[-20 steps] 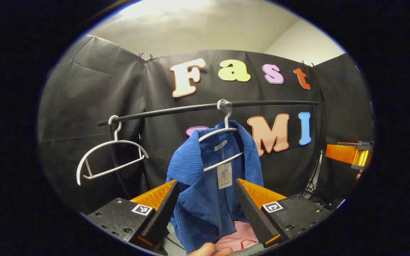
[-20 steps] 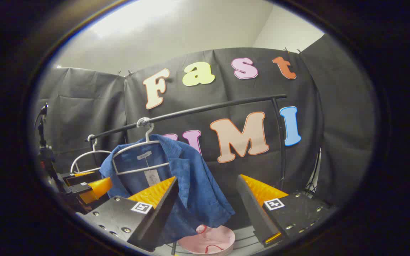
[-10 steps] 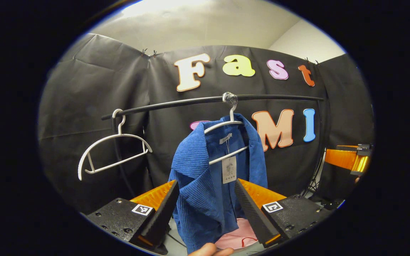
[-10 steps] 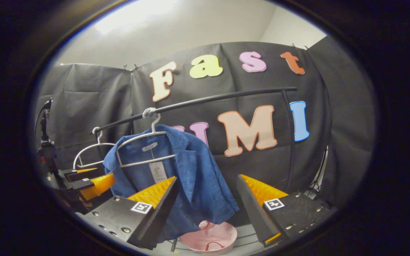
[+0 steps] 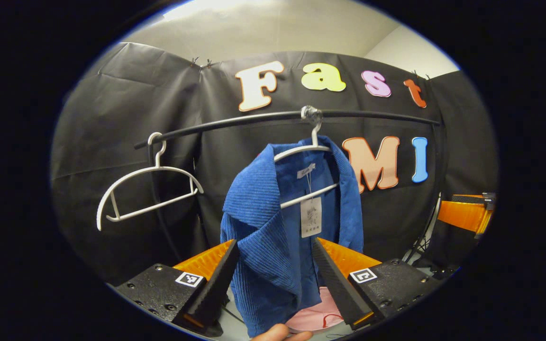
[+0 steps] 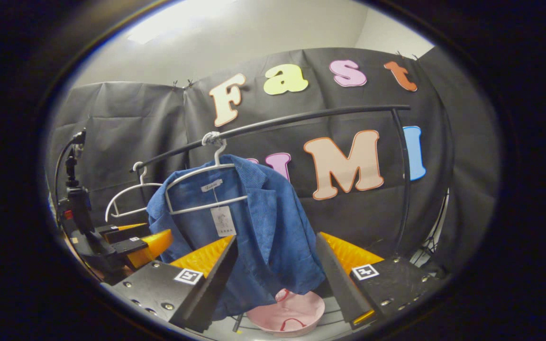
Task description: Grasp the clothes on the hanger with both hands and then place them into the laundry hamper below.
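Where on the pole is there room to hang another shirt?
The rail is bare from the blue jacket to its far right post. A shorter gap lies between the jacket's hanger and the empty white hanger. It is crowded around the jacket.

Blue ribbed jacket [image 5: 273, 246], white hangers [image 5: 150, 189], black rail [image 5: 372, 113], pink hamper [image 6: 287, 312]

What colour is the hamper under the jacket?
Pink, with a red cord; the hamper shows best in the right gripper view, below the blue jacket.
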Tool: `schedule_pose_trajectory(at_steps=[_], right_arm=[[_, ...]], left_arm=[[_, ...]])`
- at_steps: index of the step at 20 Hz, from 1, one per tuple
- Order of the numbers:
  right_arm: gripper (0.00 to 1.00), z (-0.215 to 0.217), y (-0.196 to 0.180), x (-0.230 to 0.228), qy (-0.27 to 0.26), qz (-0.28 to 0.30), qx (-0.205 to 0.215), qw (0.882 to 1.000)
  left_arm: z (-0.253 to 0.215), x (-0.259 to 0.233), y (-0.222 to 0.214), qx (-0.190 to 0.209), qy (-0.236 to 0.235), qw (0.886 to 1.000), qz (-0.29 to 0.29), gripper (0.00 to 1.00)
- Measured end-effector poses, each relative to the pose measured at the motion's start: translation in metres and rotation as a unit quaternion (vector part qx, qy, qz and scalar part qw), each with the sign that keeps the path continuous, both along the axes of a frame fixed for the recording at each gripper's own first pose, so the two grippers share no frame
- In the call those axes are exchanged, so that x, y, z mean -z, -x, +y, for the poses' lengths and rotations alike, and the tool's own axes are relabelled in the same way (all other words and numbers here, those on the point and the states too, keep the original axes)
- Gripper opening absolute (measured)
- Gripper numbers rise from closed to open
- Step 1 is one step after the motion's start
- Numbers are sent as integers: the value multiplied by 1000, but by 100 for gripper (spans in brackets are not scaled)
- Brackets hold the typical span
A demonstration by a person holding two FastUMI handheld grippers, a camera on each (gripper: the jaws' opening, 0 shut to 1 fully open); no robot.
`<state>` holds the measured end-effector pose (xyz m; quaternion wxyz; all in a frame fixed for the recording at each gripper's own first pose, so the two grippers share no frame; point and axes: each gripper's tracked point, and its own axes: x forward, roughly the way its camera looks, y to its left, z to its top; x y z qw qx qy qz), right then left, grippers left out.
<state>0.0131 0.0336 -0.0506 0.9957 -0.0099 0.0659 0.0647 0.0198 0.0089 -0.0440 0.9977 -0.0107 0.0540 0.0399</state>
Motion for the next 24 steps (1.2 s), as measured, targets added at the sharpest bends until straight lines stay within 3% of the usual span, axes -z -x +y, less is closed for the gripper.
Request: schedule_pose_trajectory(at_steps=[3,10,11,17,18,20,21,23,24], right_arm=[[92,7,-4,6,2,10,-6,1000],[93,28,-32,32,-1,36,-24,999],[100,31,-39,34,0,38,-26,999],[99,43,-75,45,4,43,-50,998],[99,44,-84,46,2,42,-51,998],[98,44,-97,46,-6,38,-57,998],[98,45,-104,45,-7,37,-61,997],[98,47,-119,46,-5,35,-67,997],[98,50,-128,48,-5,34,-69,997]], left_arm=[[2,9,-9,-13,-1,1000,11,97],[13,26,-46,-62,-13,998,24,100],[13,27,-49,-65,-11,997,25,97],[28,33,-72,-87,-5,995,42,91],[33,32,-76,-95,-1,995,43,82],[40,28,-85,-104,9,993,45,87],[43,24,-89,-108,13,993,45,82],[48,24,-95,-116,14,992,55,86],[50,25,-96,-117,15,991,58,82]])
